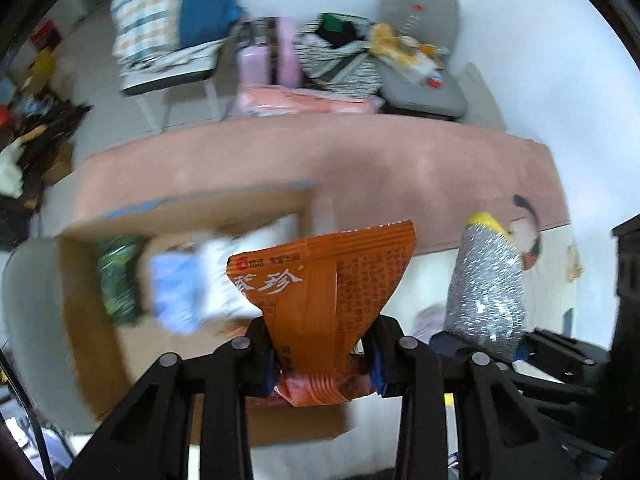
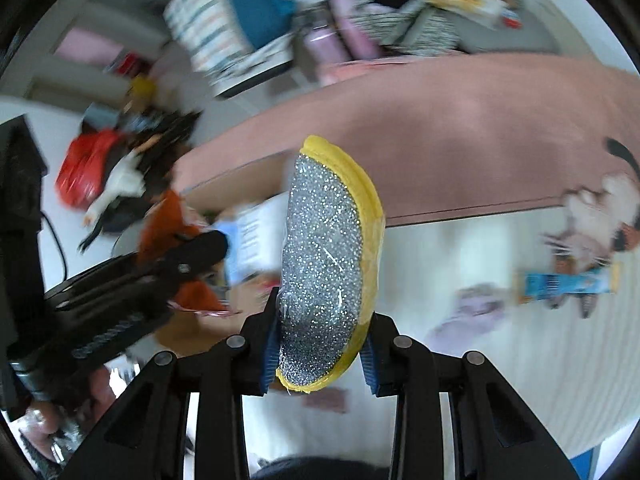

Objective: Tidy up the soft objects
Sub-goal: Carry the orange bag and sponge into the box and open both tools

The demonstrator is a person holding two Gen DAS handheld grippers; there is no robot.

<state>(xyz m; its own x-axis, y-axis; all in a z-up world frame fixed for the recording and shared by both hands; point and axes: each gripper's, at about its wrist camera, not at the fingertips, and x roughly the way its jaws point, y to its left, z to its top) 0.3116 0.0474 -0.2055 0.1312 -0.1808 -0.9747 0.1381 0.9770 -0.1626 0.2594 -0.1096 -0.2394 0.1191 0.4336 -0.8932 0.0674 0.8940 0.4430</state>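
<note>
My left gripper (image 1: 324,364) is shut on an orange snack packet (image 1: 324,280) with white Chinese print, held above an open cardboard box (image 1: 92,320). The box holds a green packet (image 1: 118,280) and a blue-and-white packet (image 1: 192,280). My right gripper (image 2: 320,356) is shut on a silver glitter sponge with a yellow rim (image 2: 328,264), held upright to the right of the box; it also shows in the left wrist view (image 1: 486,284). The left gripper (image 2: 176,264) with the orange packet (image 2: 168,232) shows at the left of the right wrist view.
A pink mat (image 1: 360,160) lies beyond the box on the white floor. A blue packet (image 2: 568,286) and a pale cloth (image 2: 472,312) lie on a cat-print mat (image 2: 592,216) at right. Chairs piled with cushions and bags (image 1: 340,56) stand behind. Clutter (image 2: 100,176) sits at left.
</note>
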